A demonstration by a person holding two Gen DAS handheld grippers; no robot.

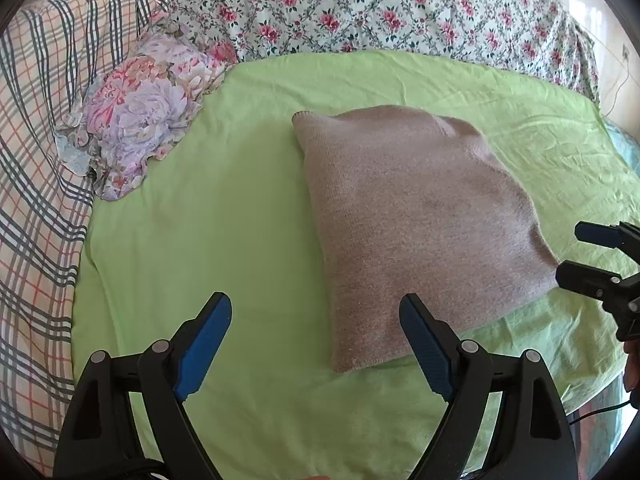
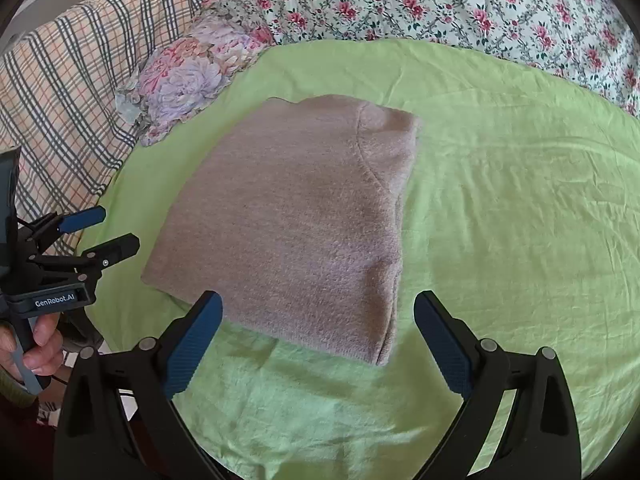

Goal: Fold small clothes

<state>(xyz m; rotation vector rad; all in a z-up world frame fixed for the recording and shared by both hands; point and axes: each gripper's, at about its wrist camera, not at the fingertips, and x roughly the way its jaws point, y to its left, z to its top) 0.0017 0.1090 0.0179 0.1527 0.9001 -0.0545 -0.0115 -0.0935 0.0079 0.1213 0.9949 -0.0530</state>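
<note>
The folded beige-pink knitted sweater [image 2: 296,216] looks fuzzy and matt. The light green cotton sheet [image 2: 500,208] beneath it is smooth, faintly creased cloth. The left gripper [image 1: 316,312] has matt black plastic arms with ribbed blue pads.

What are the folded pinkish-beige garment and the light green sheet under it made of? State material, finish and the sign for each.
Folded pinkish-beige garment: looks like a soft knit, probably wool or acrylic; matte, fuzzy nap with fine knit texture and a thick, rounded fold edge. Light green sheet: looks like a thin woven fabric, likely cotton or a blend; smooth and matte, with fine sharp creases and no visible pile. The fibre of each cannot be confirmed by sight.

Bright, soft daylight throughout, sharp focus, faint shadows, with strong fisheye bending and dark corners.
</note>
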